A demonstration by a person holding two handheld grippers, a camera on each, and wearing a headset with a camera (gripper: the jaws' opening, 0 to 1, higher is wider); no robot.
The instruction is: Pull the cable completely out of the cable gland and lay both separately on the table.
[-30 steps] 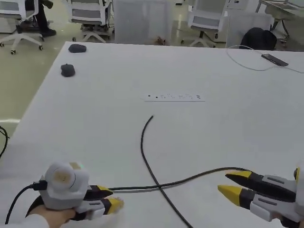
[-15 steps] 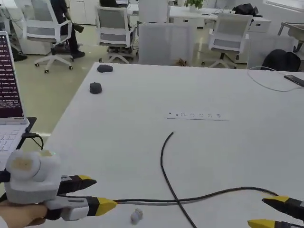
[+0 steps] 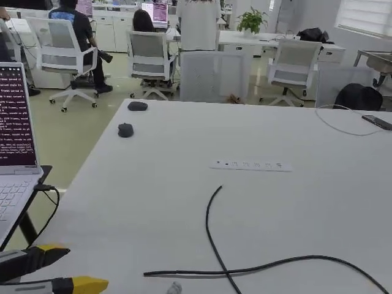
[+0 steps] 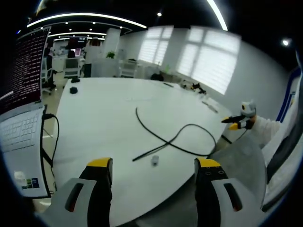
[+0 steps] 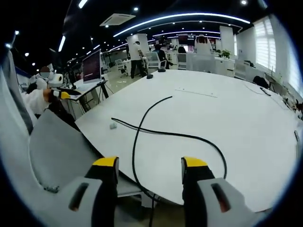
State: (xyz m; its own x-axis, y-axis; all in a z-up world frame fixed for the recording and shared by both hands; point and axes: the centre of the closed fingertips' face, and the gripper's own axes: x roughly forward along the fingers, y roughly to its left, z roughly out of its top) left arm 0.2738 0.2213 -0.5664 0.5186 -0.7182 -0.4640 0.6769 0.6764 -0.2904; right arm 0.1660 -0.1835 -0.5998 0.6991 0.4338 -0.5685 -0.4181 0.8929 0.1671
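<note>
The black cable (image 3: 208,226) lies on the white table (image 3: 135,202) in a loose loop that crosses over itself. Its near end stops just short of the small grey cable gland (image 3: 174,288), which lies apart from it by the front edge. My left gripper (image 3: 69,267) hangs open off the table's front left corner, nothing between its yellow tips. In the left gripper view the left gripper (image 4: 154,165) faces the gland (image 4: 154,161) and cable (image 4: 161,137) from a distance. My right gripper (image 5: 150,163) is open and empty, back from the table edge, with cable (image 5: 142,127) and gland (image 5: 113,126) ahead.
An open laptop (image 3: 11,128) stands on a stand left of the table. A mouse (image 3: 125,130) and a dark puck (image 3: 137,106) sit at the far left, a flush socket strip (image 3: 250,165) mid-table, a phone (image 3: 376,122) far right. Office chairs stand beyond.
The head camera has tilted up. Both grippers have drawn back off the table, the left leftwards and the right out of the head view. The gland now lies loose by the cable end.
</note>
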